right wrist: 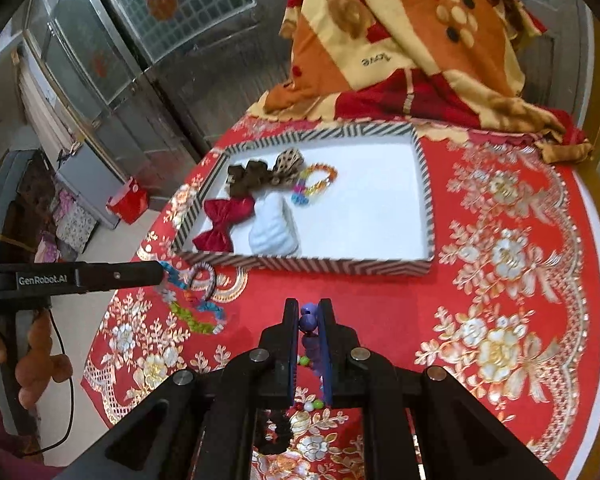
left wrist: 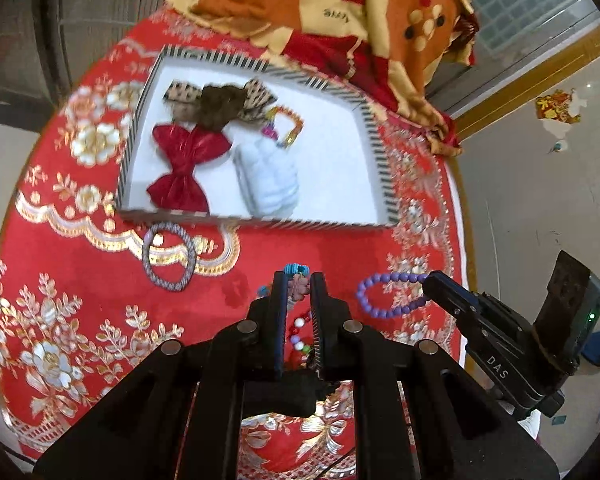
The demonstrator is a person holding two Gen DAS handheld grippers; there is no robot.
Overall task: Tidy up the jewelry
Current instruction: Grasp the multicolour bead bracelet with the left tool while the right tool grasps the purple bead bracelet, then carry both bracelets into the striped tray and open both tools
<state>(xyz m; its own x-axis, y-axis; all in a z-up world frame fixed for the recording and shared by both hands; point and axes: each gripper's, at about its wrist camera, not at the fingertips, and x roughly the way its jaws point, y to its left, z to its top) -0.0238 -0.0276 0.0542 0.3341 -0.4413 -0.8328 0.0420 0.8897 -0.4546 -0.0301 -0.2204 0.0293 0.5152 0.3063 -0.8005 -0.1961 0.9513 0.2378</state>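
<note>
My left claw [left wrist: 299, 280] is pinching a multicoloured bracelet [right wrist: 192, 304], its two fingers pressed together on a blue and pinkish stretch of it right at the tips; from the right camera the rest of that bracelet trails off the claw tip in blue, white and green segments above the red floral tablecloth [left wrist: 80, 280]. My right claw [right wrist: 309, 312] is clamped on a purple bead bracelet [left wrist: 384, 292], with a couple of beads squeezed between the fingertips; in the left view the loop of beads hangs out ahead of that claw's tip, just above the cloth. A silver-grey bangle [left wrist: 168, 258] lies flat on the cloth ahead and to the left of my left claw, between it and the near wall of the striped tray [left wrist: 374, 156]. The tray sits further ahead of both claws, and inside its white floor, toward the left end, I can see a red bow [left wrist: 186, 166], a white folded piece [left wrist: 272, 178] touching it, a brown bow [left wrist: 218, 106] and a spotted bow [left wrist: 256, 94] behind them, and an orange-yellow bracelet [left wrist: 290, 128] just right of those. Beyond the tray a patterned orange blanket [right wrist: 412, 48] is heaped on the table's far side.
</note>
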